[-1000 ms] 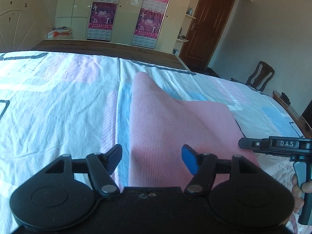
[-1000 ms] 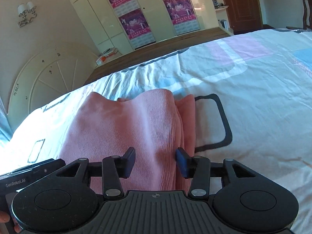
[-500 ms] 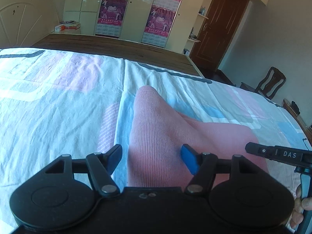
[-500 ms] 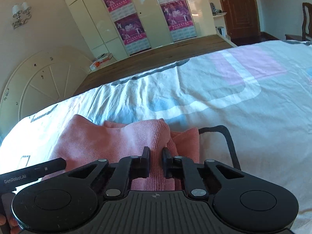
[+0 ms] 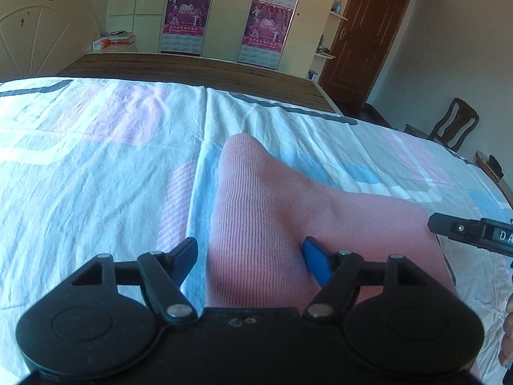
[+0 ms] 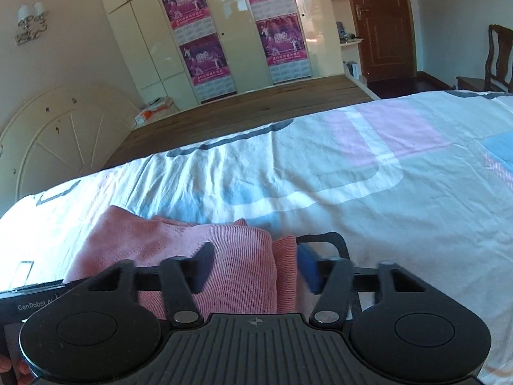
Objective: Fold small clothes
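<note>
A pink ribbed garment (image 5: 288, 211) lies folded on the bed. In the left wrist view my left gripper (image 5: 250, 256) is open over its near left edge, one finger on the sheet and one on the cloth. In the right wrist view the garment (image 6: 198, 243) lies in bunched layers. My right gripper (image 6: 256, 266) is open, its fingers either side of the garment's right folded edge. The right gripper's body (image 5: 471, 234) shows at the right of the left wrist view.
The bed is covered by a white sheet (image 5: 96, 176) with pink, blue and grey patterns. Behind it are a wooden platform (image 6: 240, 115), cream wardrobes with posters (image 6: 205, 32), a brown door (image 5: 365, 35) and a wooden chair (image 5: 455, 125).
My right gripper closed on the garment's folded edge half a second ago and has opened again now. Both grippers have drawn back from the garment. The left gripper stayed open.
</note>
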Demonstrator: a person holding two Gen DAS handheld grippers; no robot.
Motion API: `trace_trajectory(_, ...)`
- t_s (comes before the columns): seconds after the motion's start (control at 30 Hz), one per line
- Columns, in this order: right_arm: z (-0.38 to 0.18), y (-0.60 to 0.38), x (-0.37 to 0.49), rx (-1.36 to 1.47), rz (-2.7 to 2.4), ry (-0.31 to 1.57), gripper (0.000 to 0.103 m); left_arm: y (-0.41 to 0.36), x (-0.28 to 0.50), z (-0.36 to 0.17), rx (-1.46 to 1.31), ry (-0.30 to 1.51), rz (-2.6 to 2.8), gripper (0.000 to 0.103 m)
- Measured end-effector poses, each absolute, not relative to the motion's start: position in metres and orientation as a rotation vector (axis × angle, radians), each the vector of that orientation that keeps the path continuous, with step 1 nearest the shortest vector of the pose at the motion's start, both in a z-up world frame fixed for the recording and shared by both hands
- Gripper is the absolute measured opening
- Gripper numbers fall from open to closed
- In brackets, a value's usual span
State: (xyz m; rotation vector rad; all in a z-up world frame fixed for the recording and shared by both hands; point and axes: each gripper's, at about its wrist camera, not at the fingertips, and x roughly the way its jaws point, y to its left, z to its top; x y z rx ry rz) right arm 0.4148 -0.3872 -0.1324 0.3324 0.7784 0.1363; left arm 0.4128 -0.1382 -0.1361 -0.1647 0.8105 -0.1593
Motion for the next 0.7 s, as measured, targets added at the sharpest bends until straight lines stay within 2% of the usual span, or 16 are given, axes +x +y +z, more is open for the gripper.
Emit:
trace_trajectory(0.17,-0.151,-0.380,0.426,0.347,0.126,0.847,0.062,-0.141,0.413,-0.134,-0.135,0.804,-0.160,0.074)
trace_trajectory(0.2,-0.154,-0.379,0.427,0.349,0.123,0.854,0.059,-0.141,0.413,-0.134,-0.129,0.803,-0.159,0.074)
trace_trajectory(0.23,-0.156,-0.378,0.428,0.349,0.128,0.856,0.045,-0.142,0.413,-0.134,-0.125,0.804,-0.159,0.074)
trace_trajectory(0.27,-0.157,-0.375,0.428,0.345,0.135,0.858,0.039,-0.142,0.413,-0.134,-0.121,0.804,-0.157,0.075)
trace_trajectory(0.4,-0.150,-0.367,0.425,0.283,0.126,0.837,0.026,-0.148,0.414,-0.131,-0.087,0.801,-0.150,0.075)
trace_trajectory(0.47,-0.145,-0.368,0.423,0.272,0.117,0.810,0.009,-0.149,0.414,-0.131,-0.084,0.801,-0.146,0.075)
trace_trajectory(0.7,-0.143,-0.365,0.427,0.241,0.149,0.820,0.009,-0.150,0.414,-0.132,-0.086,0.801,-0.142,0.075)
